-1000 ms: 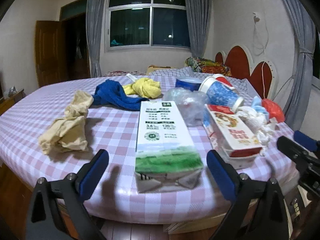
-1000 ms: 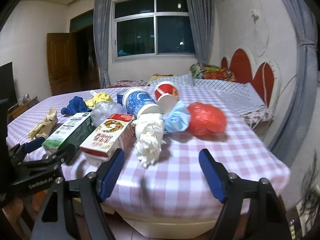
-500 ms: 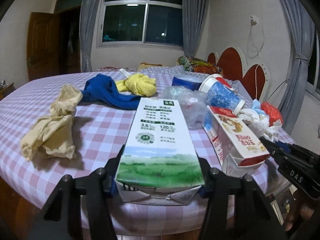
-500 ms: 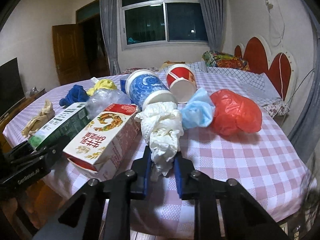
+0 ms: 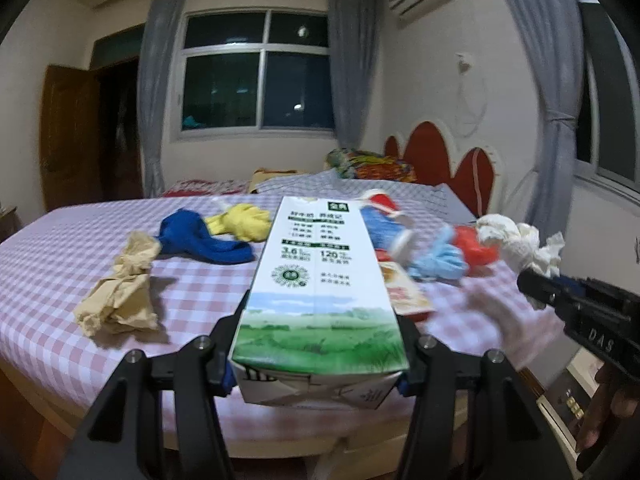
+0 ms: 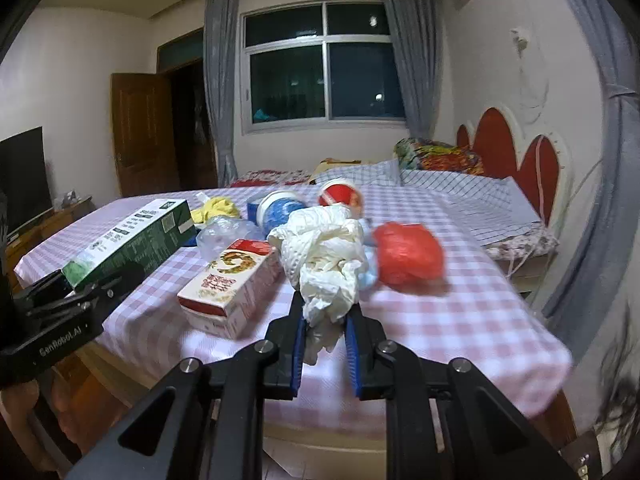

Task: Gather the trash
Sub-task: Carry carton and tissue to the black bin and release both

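**Two pieces in hand, most of the litter still on the table**

The left gripper (image 5: 316,364) is closed on the near end of the green milk carton (image 5: 316,280), held clear of the checked tablecloth (image 5: 48,248). The right gripper (image 6: 326,344) pinches the white crumpled wad (image 6: 328,256) between nearly closed jaws, raised just ahead of it. No bin shows, so nothing looks deposited yet. Left to collect: the red-and-white box (image 6: 232,280) just left of the right gripper, the red bag (image 6: 408,256) ahead to its right, and the cups (image 6: 280,208) beyond. Only the left view shows the tan paper (image 5: 120,292) and blue cloth (image 5: 200,236); only the right shows the clear plastic (image 6: 220,236).
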Available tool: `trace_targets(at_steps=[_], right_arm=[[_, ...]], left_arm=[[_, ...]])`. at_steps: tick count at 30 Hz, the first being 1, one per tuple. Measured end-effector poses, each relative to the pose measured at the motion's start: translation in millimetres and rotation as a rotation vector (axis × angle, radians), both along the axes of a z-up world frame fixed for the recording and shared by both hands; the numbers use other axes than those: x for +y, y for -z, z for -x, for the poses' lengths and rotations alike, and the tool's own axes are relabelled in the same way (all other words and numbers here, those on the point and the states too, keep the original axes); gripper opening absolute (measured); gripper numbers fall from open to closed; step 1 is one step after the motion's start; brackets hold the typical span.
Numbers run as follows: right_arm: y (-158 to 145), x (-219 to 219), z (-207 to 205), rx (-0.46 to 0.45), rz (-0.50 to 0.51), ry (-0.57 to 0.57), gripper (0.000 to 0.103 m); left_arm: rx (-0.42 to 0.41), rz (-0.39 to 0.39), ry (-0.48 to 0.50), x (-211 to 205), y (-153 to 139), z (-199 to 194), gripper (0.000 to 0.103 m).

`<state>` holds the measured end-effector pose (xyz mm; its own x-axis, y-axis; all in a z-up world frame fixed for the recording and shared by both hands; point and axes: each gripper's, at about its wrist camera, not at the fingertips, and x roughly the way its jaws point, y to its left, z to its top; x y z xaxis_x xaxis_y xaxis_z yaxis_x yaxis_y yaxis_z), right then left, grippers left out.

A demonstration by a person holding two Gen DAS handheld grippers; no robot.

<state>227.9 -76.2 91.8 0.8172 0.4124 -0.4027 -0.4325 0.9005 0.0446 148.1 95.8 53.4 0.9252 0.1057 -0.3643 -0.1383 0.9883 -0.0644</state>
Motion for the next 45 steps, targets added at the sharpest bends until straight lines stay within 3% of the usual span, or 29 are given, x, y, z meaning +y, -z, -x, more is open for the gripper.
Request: trace_targets(at_steps=[11, 19, 25, 32, 39, 45], right_arm=[[14.6, -110.5, 49.8, 0.025, -0.004, 0.182, 0.019], [60.1, -213.9, 63.2, 0.136, 0.013, 0.349, 0.019], [117.0, -280.7, 62.9, 0.248, 0.032, 0.421, 0.019], [208.2, -334.5, 59.8, 0.411, 0.035, 0.465, 0.019], [298.5, -374.0, 53.1, 0.605, 0.009, 0.49, 0.019], [368.3, -385.3, 47.5, 0.759, -0.008, 0.472, 0.019]], left_arm=[[0.008, -0.001, 0.216, -88.7, 9.3, 18.5, 0.057], [0.126, -0.004, 0.43, -186.1, 52.4, 2.0, 0.057], [0.212, -0.021, 0.557, -252.0, 93.4, -13.3, 0.057], [0.381, -0.028, 0.68, -304.9, 164.6, -33.4, 0.057], [0.533, -0.072, 0.752, -351.2, 231.1, -47.7, 0.057], [0.711, -0.101, 0.81, -377.8, 296.1, -56.7, 0.057]])
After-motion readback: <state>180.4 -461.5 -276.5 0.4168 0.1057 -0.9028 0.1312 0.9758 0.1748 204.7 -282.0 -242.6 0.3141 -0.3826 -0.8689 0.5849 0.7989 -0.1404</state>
